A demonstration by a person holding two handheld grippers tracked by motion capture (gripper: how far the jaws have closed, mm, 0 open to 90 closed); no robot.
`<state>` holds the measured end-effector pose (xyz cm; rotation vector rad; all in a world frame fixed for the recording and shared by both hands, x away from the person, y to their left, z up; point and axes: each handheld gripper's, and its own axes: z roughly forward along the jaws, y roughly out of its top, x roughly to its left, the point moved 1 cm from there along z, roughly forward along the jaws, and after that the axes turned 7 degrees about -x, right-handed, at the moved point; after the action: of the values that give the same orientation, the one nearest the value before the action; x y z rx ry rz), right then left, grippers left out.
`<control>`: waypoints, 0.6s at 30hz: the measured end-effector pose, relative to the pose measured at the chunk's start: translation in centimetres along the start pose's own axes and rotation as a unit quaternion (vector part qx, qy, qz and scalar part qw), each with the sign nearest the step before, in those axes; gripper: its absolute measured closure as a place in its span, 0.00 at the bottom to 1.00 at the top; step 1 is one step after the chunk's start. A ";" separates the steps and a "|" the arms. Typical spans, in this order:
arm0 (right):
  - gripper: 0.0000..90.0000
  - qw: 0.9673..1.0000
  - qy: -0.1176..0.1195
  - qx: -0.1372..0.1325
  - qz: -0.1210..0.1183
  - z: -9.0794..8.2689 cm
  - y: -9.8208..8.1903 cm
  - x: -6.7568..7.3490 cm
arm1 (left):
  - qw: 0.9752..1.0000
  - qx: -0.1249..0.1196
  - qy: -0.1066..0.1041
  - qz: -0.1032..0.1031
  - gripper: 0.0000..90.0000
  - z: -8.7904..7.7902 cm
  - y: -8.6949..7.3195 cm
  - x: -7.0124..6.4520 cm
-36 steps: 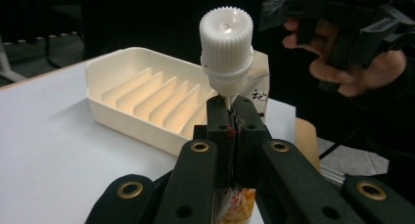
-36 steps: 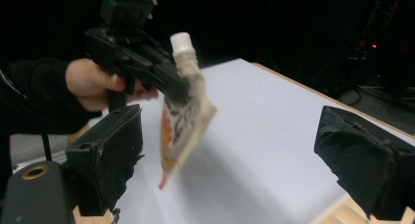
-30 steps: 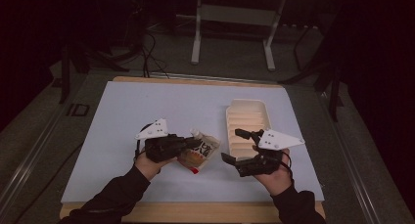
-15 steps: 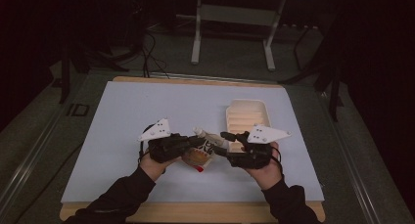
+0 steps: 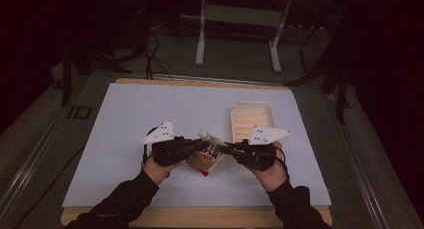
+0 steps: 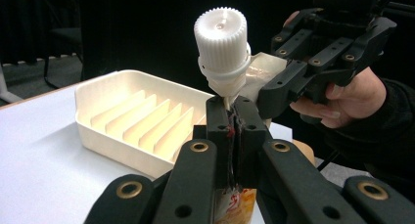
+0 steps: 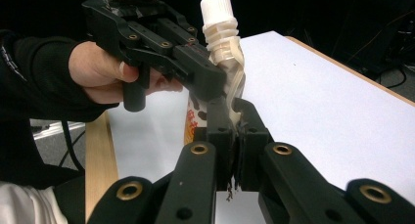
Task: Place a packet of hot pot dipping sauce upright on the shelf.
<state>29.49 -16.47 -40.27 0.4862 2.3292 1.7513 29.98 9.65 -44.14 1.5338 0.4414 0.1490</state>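
Spouted pouch [image 5: 206, 154], white screw cap [image 6: 220, 32] uppermost, hangs between the two grippers above the white table mat [image 5: 150, 114], just in front of the ribbed tray [image 5: 251, 120]. The left gripper [image 6: 234, 117] has its black jaws pressed together on the pouch's top edge right under the spout, with the printed orange-and-white film pinched flat between them; in the right gripper view that same gripper [image 7: 208, 89] comes in from the left and bites the pouch just below the cap [image 7: 216, 6]. The right gripper [image 7: 234, 121] is likewise clamped tight on the pouch's side seam, a thin strip of film caught between its jaws. In the left gripper view, the right gripper [image 6: 274, 94] reaches in from the right, meeting the pouch behind the spout.

From above, both grippers point inward at each other, left [image 5: 200, 145] and right [image 5: 225, 149], each topped by a grey three-cornered plate, with the pouch bridging them. The cream tray, divided by parallel ribs, sits just beyond the right gripper on the mat. A person's hands [image 5: 270, 171] in dark sleeves hold the grippers from the near table edge.
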 end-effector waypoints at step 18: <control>0.99 1.000 0.020 -0.001 -0.019 -0.4 2.2 -0.8 | 1.000 -0.011 0.017 0.007 0.58 -1.3 1.5 0.5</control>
<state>30.44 -16.63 -38.10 0.4086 2.3481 1.7613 30.24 11.14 -42.70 1.5144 0.4557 0.1901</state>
